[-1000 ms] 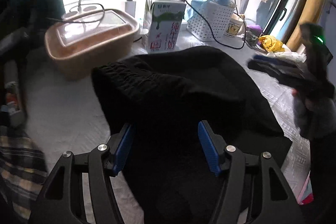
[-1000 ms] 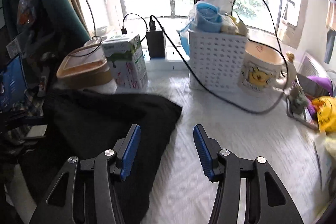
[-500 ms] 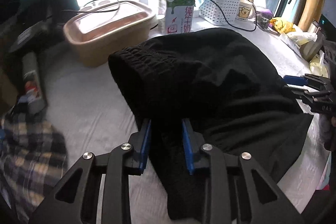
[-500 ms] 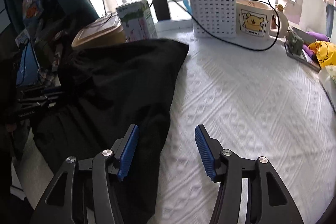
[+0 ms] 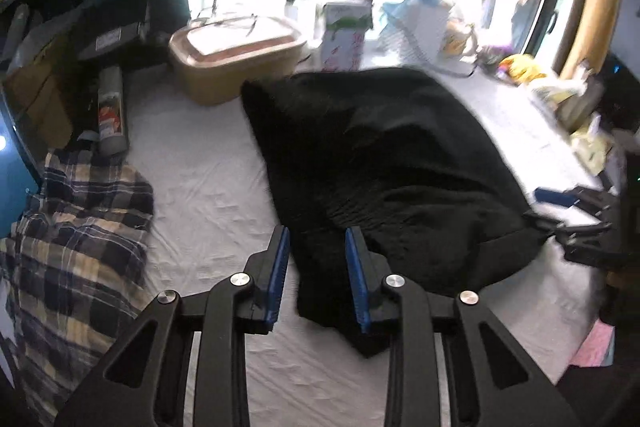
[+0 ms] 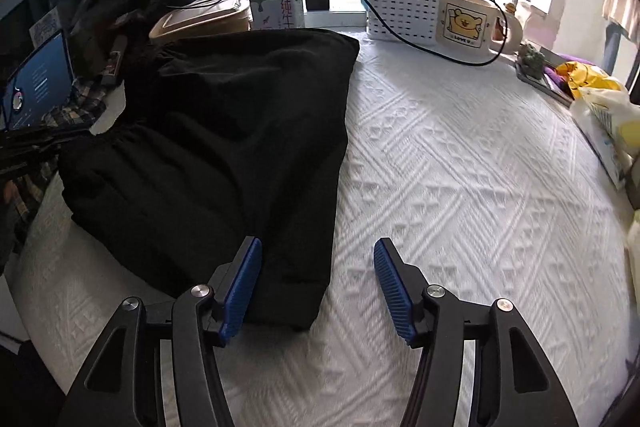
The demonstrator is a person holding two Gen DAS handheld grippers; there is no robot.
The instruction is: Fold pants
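**A:** Where are the pants (image 6: 240,127)?

**B:** They're black and lie on the left half of the bed (image 6: 460,187). The long axis runs from the near edge to the milk carton (image 6: 276,3) at the far edge, hem nearest.

**A:** Grippers?

**B:** The left gripper (image 5: 316,267) has just been closing and pinches a fold of them. The right gripper (image 6: 316,287) has just been opening, jaws wide over the hem corner, gripping nothing.

**A:** Room?

**B:** Only the right view shows bare bed to the right. Only the left view shows a plaid cloth (image 5: 80,227) at the left edge.

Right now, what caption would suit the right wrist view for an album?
Open right tool poised over the hem of black pants lying on a white textured bedcover.
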